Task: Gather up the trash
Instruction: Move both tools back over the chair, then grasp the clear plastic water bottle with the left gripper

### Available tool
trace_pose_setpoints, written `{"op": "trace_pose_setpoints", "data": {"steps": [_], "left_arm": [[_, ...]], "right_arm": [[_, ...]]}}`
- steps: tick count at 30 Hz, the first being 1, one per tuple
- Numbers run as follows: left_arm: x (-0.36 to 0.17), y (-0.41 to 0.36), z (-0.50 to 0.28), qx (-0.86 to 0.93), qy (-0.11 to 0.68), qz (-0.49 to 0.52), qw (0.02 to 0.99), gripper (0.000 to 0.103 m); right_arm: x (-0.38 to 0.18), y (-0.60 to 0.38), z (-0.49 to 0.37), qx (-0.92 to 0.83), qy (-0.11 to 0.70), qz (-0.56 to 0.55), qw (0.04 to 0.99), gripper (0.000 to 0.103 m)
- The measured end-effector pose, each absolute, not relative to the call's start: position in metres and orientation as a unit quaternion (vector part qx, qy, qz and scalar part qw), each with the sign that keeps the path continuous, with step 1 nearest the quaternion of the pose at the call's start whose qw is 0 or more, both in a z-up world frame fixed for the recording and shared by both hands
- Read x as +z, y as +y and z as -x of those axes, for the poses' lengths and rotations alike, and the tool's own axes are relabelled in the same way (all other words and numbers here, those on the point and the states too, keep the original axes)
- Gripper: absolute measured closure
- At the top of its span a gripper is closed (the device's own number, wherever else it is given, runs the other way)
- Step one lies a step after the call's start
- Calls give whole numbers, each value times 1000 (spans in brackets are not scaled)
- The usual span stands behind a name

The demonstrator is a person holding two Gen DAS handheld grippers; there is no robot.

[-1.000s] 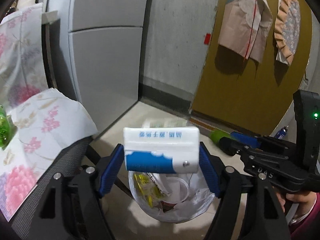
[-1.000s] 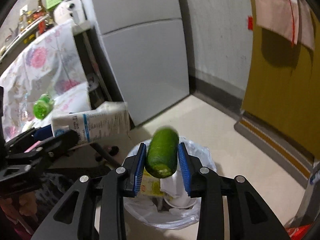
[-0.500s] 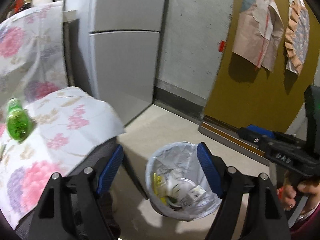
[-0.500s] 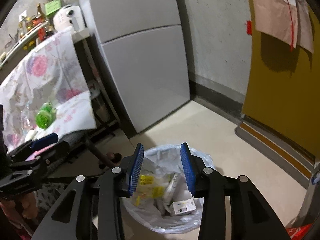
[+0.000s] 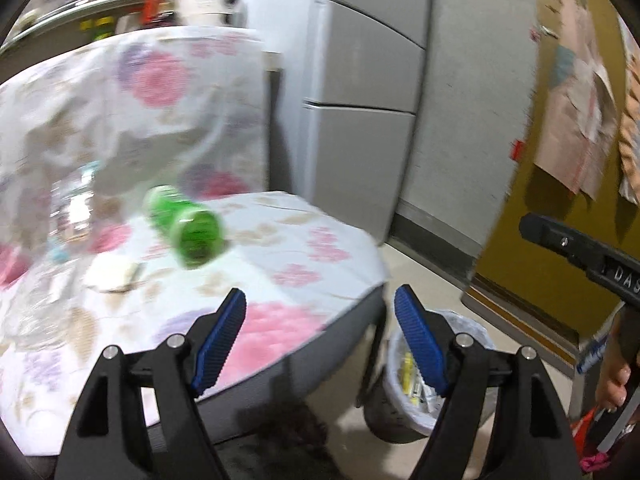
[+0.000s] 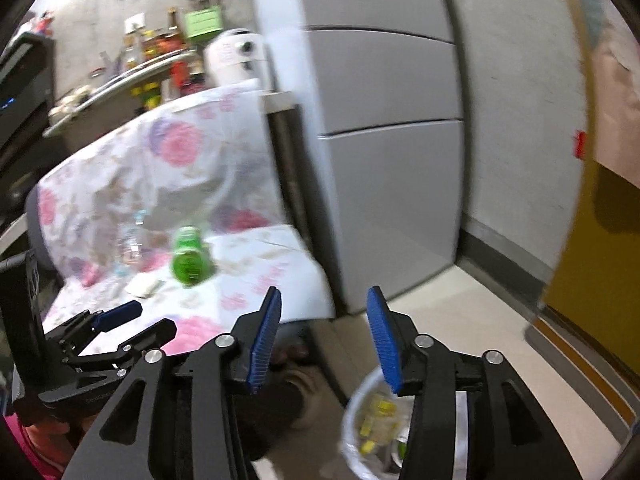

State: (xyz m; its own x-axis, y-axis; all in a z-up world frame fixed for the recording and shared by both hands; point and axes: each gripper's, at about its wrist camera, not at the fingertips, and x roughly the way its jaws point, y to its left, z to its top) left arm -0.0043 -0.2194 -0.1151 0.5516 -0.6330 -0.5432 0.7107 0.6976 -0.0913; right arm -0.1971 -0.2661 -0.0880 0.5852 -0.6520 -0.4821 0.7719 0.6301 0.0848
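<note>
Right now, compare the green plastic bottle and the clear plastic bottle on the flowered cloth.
The green plastic bottle is bright and opaque; the clear plastic bottle is see-through and hard to make out in the blur. The green bottle lies on its side with its base toward the cameras; how the clear bottle sits cannot be told. The green one lies right of the clear one. Both rest on the flowered cloth, untouched by either gripper.

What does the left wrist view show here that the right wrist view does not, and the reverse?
Only the left wrist view: the paper sheets hung on the yellow wall, and the right claw's body from the side. Only the right wrist view: the cluttered shelf and the left claw from the side. Both: the green bottle lying on the floral cloth, the lined trash bin, the grey fridge, and open, empty claws.
</note>
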Motion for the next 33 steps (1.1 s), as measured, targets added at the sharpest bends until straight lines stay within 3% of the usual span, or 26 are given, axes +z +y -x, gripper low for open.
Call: {"op": "trace_pose_setpoints", "data": {"steps": [11, 14, 18, 33], "left_arm": [[-104, -95, -56, -226, 296, -12, 928, 19], [-98, -68, -77, -176, 296, -3, 939, 12], [-88, -46, -110, -129, 298, 5, 946, 11], [-100, -122, -253, -80, 333, -23, 939, 12]], "right_arm": [[-85, -233, 59, -271, 251, -92, 925, 41], [-85, -232, 32, -252, 254, -82, 930, 37], [-85, -241, -2, -238, 261, -75, 933, 36], [-83, -328, -89, -265, 234, -75, 932, 36]]}}
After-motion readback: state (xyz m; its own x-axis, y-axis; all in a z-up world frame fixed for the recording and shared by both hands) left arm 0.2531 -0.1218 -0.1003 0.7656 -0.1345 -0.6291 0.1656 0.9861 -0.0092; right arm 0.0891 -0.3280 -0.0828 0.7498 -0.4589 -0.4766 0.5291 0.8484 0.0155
